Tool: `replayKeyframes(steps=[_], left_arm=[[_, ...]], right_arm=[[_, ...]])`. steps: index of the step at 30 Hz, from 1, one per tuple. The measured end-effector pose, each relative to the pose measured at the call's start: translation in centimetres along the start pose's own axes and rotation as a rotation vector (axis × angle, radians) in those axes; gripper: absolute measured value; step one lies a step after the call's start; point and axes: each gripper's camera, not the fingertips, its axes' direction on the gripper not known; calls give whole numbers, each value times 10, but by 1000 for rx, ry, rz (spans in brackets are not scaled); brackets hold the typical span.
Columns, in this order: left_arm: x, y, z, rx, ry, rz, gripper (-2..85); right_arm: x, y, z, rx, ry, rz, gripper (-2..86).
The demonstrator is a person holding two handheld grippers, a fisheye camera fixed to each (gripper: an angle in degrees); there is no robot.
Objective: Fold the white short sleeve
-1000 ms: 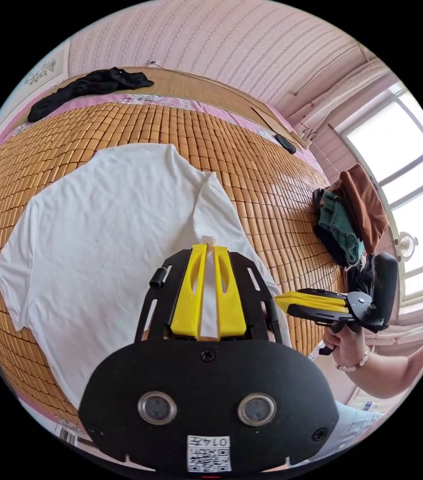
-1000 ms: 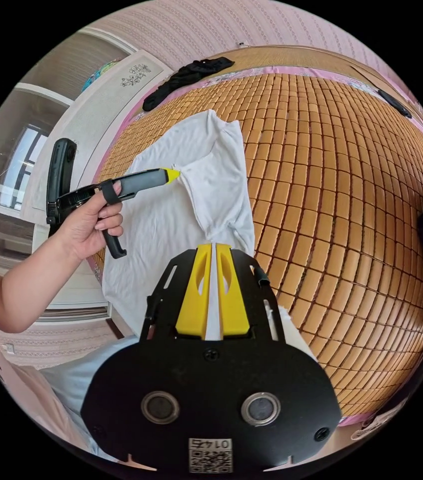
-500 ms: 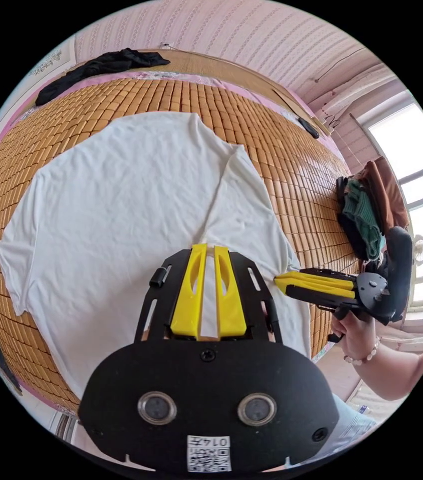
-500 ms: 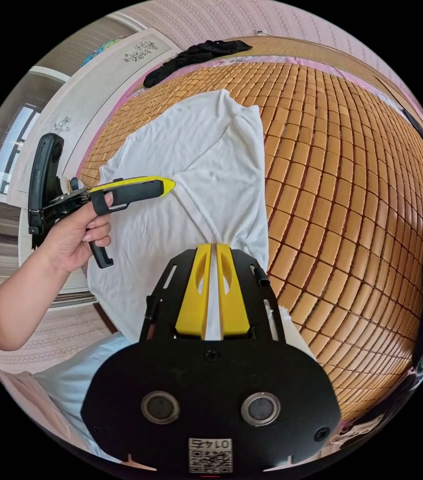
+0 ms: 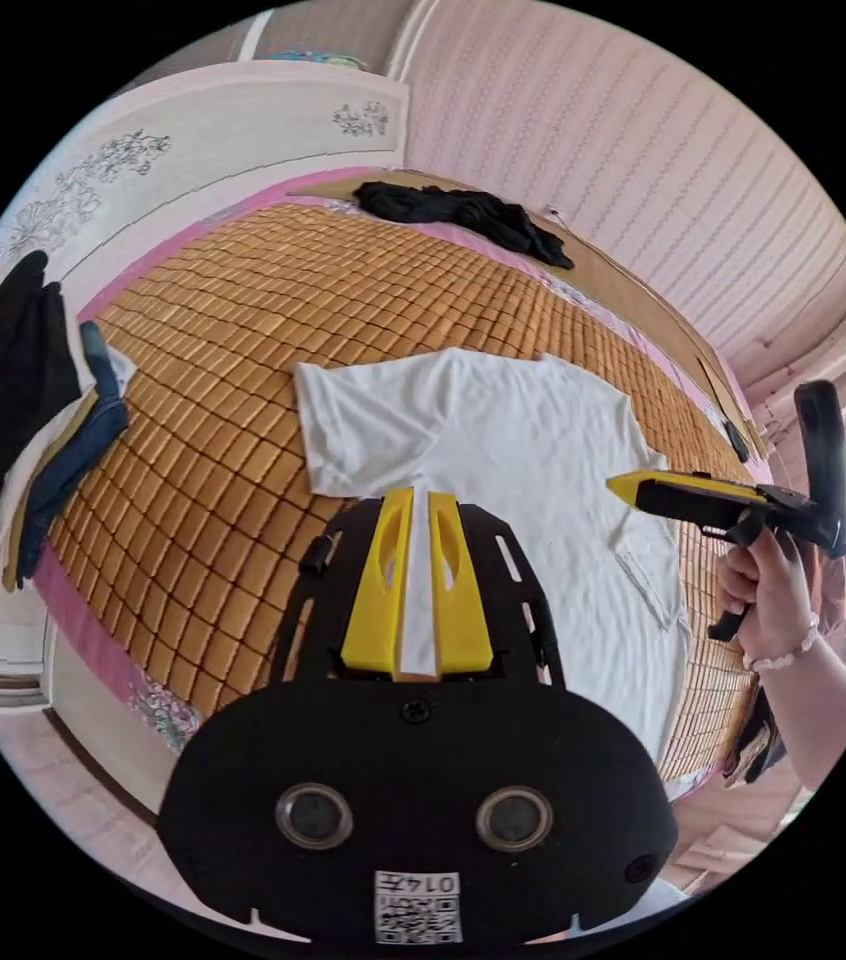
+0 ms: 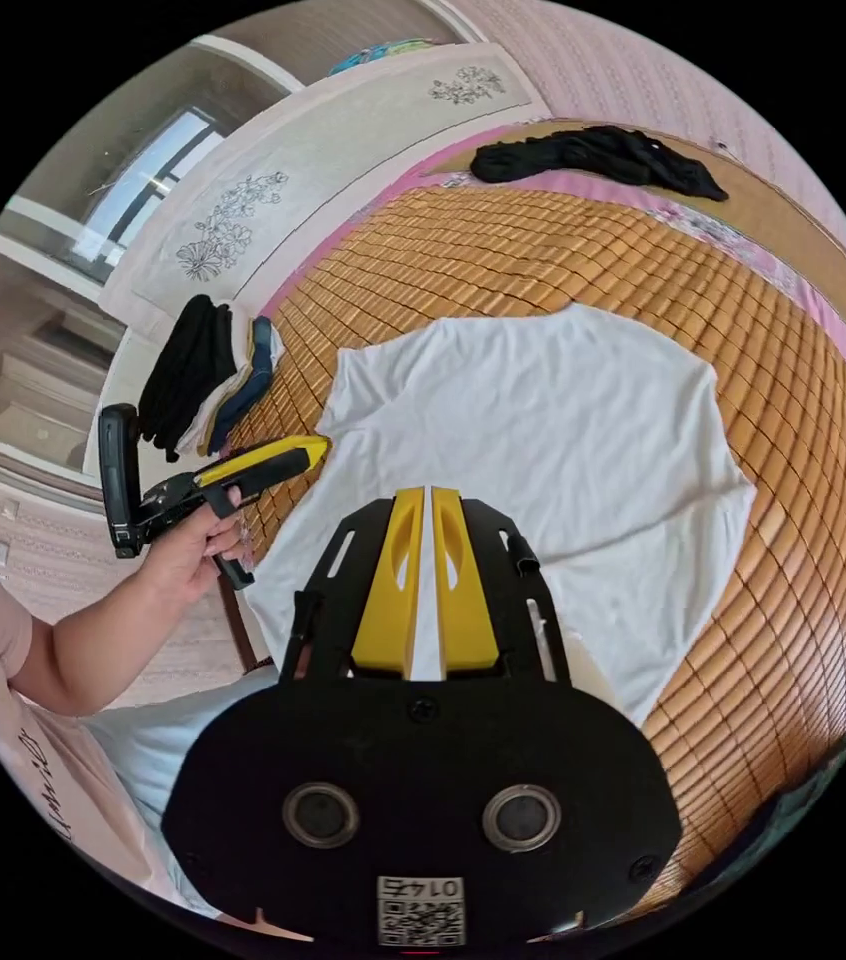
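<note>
1. Over the woven bamboo bed mat point(image 6: 643, 260): left yellow-jawed gripper point(image 5: 420, 495) and right yellow-jawed gripper point(image 6: 423, 492), jaws nearly closed; whether either pinches cloth, cannot tell.
2. One white short-sleeve T-shirt point(image 6: 543, 440) lies spread flat on the mat, beneath both grippers.
3. One black garment point(image 6: 593, 155) at the mat's far edge; one stack of dark folded clothes point(image 5: 13, 400) at its side.
4. Printed code tags on both gripper bodies, too small to read.

Bed: woven bamboo mat point(image 6: 643, 260) over it.
On it: white short sleeve point(image 6: 543, 450) spread flat; black garment point(image 6: 593, 155) at 12 o'clock, well apart.
</note>
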Motion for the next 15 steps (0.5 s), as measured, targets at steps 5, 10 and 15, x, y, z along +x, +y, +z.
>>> replayKeyframes(steps=[5,10,15], left_arm=[[-84,10,0,-20,35,-181,63],[-117,14,6,-49,121,-214,65],[-136,17,-7,-57,128,-200,33]], right_arm=[[-62,-112,91,-74,-25,-182,50],[-102,-193,166,-133,20,-200,107],[-104,-222,213,-164,102,-145,22]])
